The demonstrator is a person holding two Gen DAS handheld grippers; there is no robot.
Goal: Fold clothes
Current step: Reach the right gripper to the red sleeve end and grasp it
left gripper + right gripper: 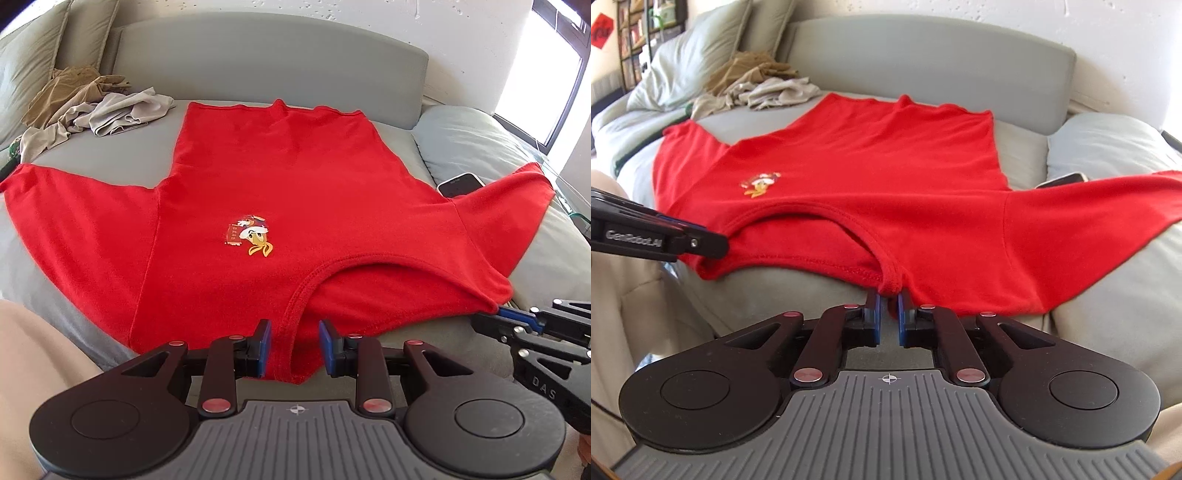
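A red T-shirt [277, 177] [868, 155] with a small cartoon print [251, 236] lies spread flat on a grey bed [110, 147], its neck opening toward me and both sleeves out to the sides. My left gripper [295, 332] straddles the near end of the collar seam; its jaws stand apart, with red cloth lying between the blue pads and not squeezed. My right gripper [888, 297] [506, 312] is at the other end of the neckline, its pads nearly together and pinching the shirt's edge. The left gripper [716, 247] also shows at that shoulder corner in the right wrist view.
A crumpled heap of tan and beige clothes [99, 107] [764, 85] sits at the back left near pillows [701, 55]. A phone [461, 184] lies half under the right sleeve. A padded headboard [258, 59] runs behind, and a window [554, 74] is at the right.
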